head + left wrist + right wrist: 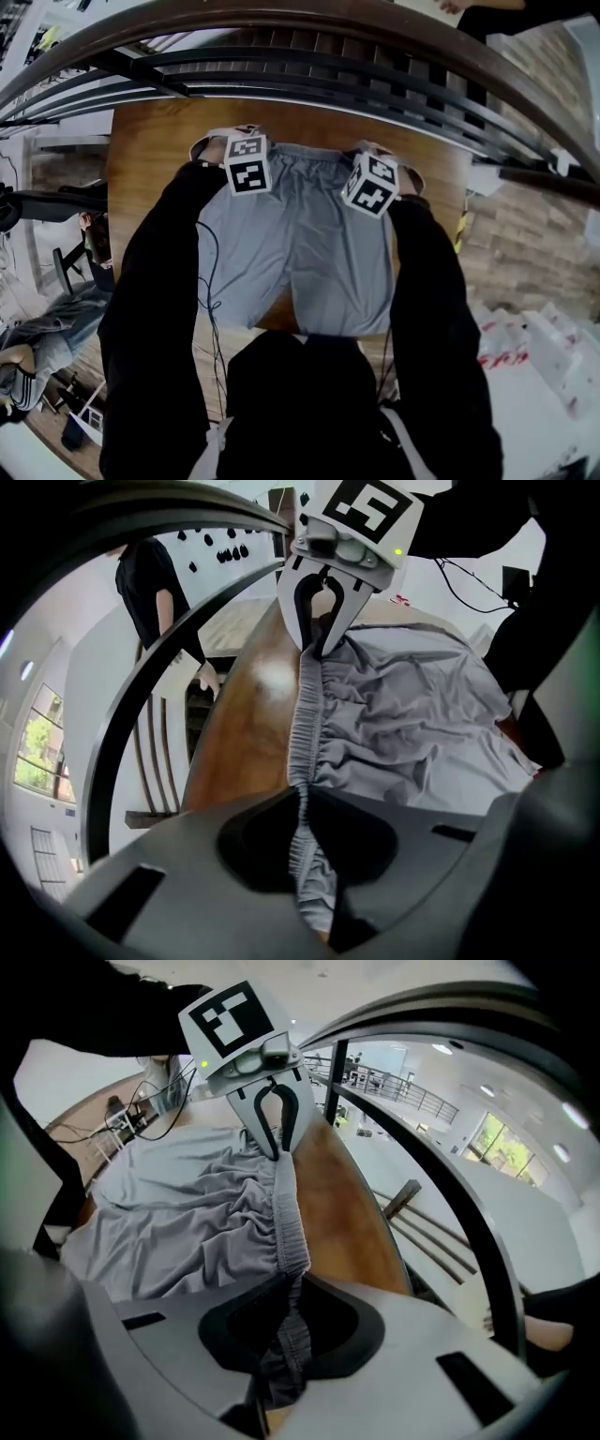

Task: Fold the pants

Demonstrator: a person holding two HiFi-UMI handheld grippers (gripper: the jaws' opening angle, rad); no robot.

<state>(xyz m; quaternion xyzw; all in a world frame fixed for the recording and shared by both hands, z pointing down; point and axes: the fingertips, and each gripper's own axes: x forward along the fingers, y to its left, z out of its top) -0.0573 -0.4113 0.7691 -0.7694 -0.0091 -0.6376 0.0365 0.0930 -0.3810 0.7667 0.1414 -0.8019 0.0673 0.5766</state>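
Observation:
Grey pants (300, 244) lie flat on the brown wooden table (150, 150), elastic waistband at the far edge, legs toward me. My left gripper (219, 150) is at the waistband's left end and my right gripper (392, 161) at its right end. In the left gripper view the gathered waistband (304, 724) runs into the left gripper (302, 797), whose jaws pinch it; the right gripper (319, 649) grips the far end. In the right gripper view the waistband (291, 1222) is pinched in the right gripper (289, 1286), and the left gripper (275, 1152) bites its other end.
A curved dark railing (375, 75) runs just beyond the table's far edge. Bare wood (244, 724) shows between waistband and rail. A person in black (150, 583) stands beyond the railing. White items (544, 375) lie at the right, a chair (66, 267) at the left.

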